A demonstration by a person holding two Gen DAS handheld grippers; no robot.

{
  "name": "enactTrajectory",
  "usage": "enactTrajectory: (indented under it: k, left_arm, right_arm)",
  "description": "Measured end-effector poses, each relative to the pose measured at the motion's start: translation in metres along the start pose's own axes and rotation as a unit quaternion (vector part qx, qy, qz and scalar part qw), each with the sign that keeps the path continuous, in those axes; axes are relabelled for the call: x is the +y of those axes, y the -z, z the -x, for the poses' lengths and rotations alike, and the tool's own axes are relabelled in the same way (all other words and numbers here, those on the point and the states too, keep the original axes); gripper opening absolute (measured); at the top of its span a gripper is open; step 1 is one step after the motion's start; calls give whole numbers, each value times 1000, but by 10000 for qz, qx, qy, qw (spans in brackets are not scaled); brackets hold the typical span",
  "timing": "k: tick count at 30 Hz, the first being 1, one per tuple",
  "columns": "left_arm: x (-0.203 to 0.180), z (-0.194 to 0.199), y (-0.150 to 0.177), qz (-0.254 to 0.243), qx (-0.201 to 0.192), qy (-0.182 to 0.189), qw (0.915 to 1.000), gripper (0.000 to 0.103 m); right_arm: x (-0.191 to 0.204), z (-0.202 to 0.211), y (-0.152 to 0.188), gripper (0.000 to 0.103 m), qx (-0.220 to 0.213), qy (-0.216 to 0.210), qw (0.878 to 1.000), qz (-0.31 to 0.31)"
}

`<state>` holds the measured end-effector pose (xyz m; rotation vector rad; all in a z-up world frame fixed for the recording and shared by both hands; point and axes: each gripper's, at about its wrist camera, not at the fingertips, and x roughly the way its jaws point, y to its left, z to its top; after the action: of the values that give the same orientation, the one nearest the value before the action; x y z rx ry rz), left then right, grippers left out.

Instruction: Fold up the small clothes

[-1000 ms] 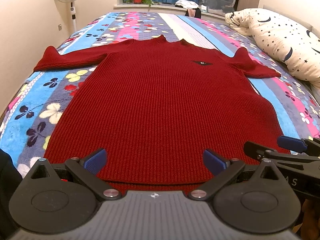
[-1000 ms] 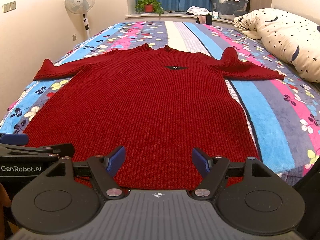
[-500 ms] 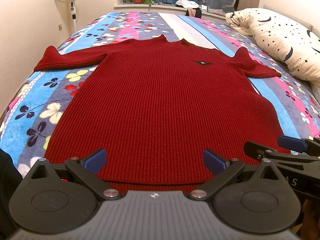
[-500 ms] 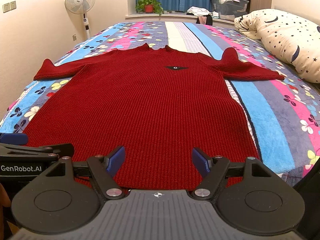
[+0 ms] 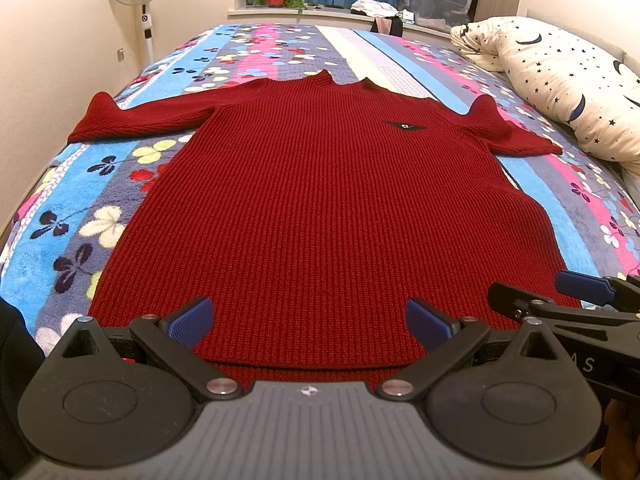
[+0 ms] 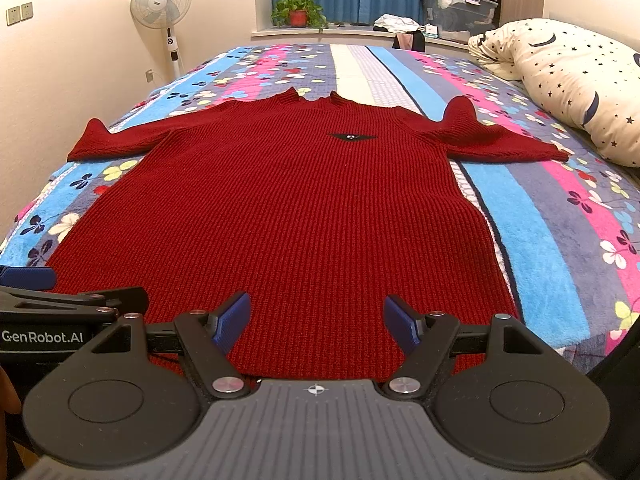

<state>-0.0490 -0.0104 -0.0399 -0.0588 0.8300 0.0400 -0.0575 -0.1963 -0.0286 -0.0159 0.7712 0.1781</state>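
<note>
Presently: red knit sweater (image 5: 320, 208) spread flat, front up, sleeves out, on floral striped bed (image 5: 80, 208); left gripper (image 5: 310, 322) and right gripper (image 6: 316, 322) at its hem, fingers spread apart, holding nothing.

The sweater (image 5: 320, 216) is coarse ribbed knit; the bed (image 5: 72, 216) cover looks plush fleece; the tongs (image 5: 310, 322) are matt black plastic.

A red knit sweater (image 5: 320, 208) lies flat on the flowered bedspread (image 5: 72, 216), both sleeves spread out, hem toward the left gripper (image 5: 310, 322). That gripper's blue-padded jaws stand wide apart over the hem. Just right of the sweater's hem corner sits the right gripper (image 5: 584, 292). A star-print pillow (image 5: 568, 80) rests beyond the sweater's right sleeve.
</note>
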Motion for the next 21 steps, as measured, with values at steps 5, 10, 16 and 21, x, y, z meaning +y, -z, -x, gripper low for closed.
enactTrajectory:
  k: [5,10,16,21]
  left_arm:
    - [0,1,0,9,-15,1,10000,102]
    - [0,13,-7,37,-258,70,9996,102]
    - [2,32,-39,-231,-931,-69,9954,97]
    - [13,38,-90,-472,-1498,204,9874,69]
  right_arm:
    - [0,1,-3,76,43,56,10000,36]
    - [-3,13,-8,76,-245,-39,9996,-163]
    - [-16,26,-21,76,-902,-155,9939,-613]
    - [-31,30,-36,66,-1215,-57,9897,-759]
